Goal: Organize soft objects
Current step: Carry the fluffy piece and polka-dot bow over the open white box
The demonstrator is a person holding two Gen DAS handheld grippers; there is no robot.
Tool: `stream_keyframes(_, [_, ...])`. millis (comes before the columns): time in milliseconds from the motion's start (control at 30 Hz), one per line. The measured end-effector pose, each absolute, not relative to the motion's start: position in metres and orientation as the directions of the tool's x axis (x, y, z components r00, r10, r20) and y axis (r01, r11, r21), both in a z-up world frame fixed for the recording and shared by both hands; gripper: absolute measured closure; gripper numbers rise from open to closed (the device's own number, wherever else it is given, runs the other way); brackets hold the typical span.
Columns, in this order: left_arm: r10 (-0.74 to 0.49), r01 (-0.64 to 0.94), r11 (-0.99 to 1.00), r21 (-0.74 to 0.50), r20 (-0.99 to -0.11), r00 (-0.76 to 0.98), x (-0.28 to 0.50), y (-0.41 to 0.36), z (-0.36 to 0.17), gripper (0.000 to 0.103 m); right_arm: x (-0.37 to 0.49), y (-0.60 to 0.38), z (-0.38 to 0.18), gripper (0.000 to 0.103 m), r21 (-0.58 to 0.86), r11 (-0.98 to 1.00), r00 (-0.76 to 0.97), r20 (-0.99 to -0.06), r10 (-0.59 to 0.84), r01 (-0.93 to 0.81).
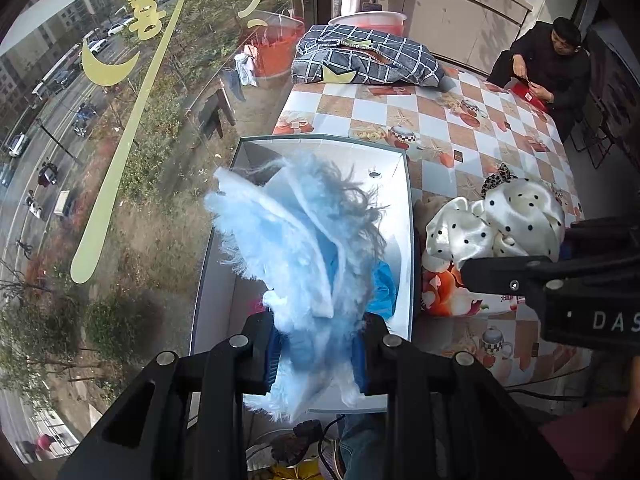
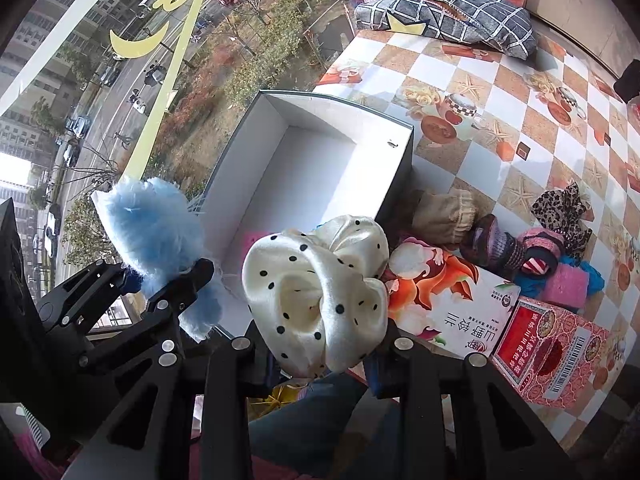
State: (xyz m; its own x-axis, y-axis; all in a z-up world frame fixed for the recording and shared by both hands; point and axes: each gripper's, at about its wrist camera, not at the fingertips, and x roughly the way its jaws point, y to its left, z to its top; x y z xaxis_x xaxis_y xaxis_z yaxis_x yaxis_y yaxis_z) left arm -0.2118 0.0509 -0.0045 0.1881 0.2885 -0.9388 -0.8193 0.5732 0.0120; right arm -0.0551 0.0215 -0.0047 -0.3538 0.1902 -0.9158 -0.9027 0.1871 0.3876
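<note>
My left gripper (image 1: 316,354) is shut on a fluffy light-blue soft item (image 1: 292,240) and holds it over the near end of an open white box (image 1: 320,146). In the right wrist view the same blue item (image 2: 156,224) hangs in the left gripper (image 2: 168,280) at the box's (image 2: 320,148) left side. My right gripper (image 2: 320,354) is shut on a cream satin scrunchie with black dots (image 2: 316,292), held above the box's near edge. That scrunchie also shows in the left wrist view (image 1: 496,228), in the right gripper (image 1: 560,276).
Several soft items (image 2: 532,240) lie on the checkered tablecloth (image 2: 500,92) right of the box. Two printed cartons (image 2: 460,300) lie near me. A plaid cushion (image 1: 364,56) lies at the far end. A seated person (image 1: 552,60) is at the far right. A window is on the left.
</note>
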Motion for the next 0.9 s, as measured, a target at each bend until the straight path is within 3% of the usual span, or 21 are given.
stream_keyframes(900, [0.267, -0.861, 0.508, 0.024, -0.955, 0.131, -0.231, 0.077, -0.027, 0.072, -0.066, 0.047, -0.01, 0.069, 0.402, 0.163, -0.373, -0.91, 0.179, -0.901])
